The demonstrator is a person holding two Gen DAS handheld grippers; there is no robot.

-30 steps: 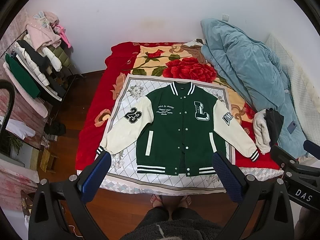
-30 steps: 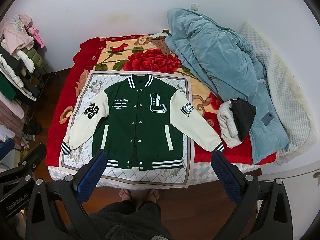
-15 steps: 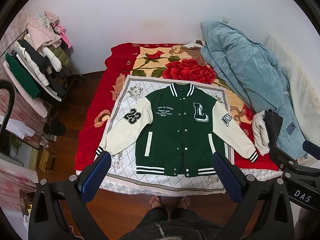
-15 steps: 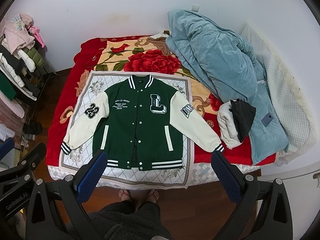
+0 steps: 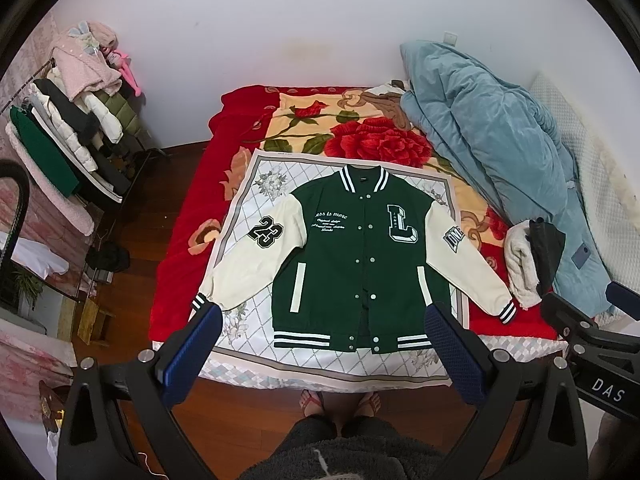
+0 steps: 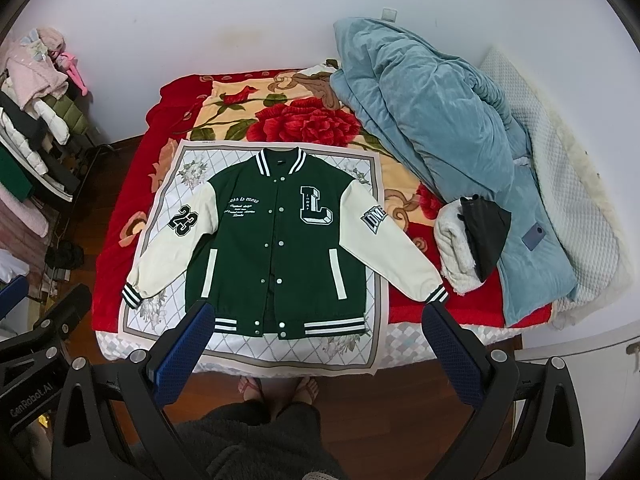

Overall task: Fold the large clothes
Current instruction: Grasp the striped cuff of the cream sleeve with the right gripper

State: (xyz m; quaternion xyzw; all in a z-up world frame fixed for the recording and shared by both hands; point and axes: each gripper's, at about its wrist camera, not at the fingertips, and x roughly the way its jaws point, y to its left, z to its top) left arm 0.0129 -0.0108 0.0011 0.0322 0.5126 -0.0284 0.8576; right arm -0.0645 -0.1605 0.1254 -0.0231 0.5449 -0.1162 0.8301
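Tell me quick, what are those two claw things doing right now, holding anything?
Left gripper: open, holding nothing, above the jacket.
Right gripper: open, holding nothing.

The bed [image 5: 180,280] stood against the white wall, covered by a red blanket [image 5: 360,144] with big roses. On the blanket lay a white diamond-patterned cloth [image 5: 248,200] with a grey border, its near edge hanging over the foot of the bed. The green varsity jacket [image 5: 360,256] lay flat on that cloth, front up, sleeves spread, a "23" patch on 1 sleeve. Right of the jacket, a blue quilt [image 5: 500,140] was heaped on the blanket, and a small white and black bundle [image 5: 528,256] sat just beside it.
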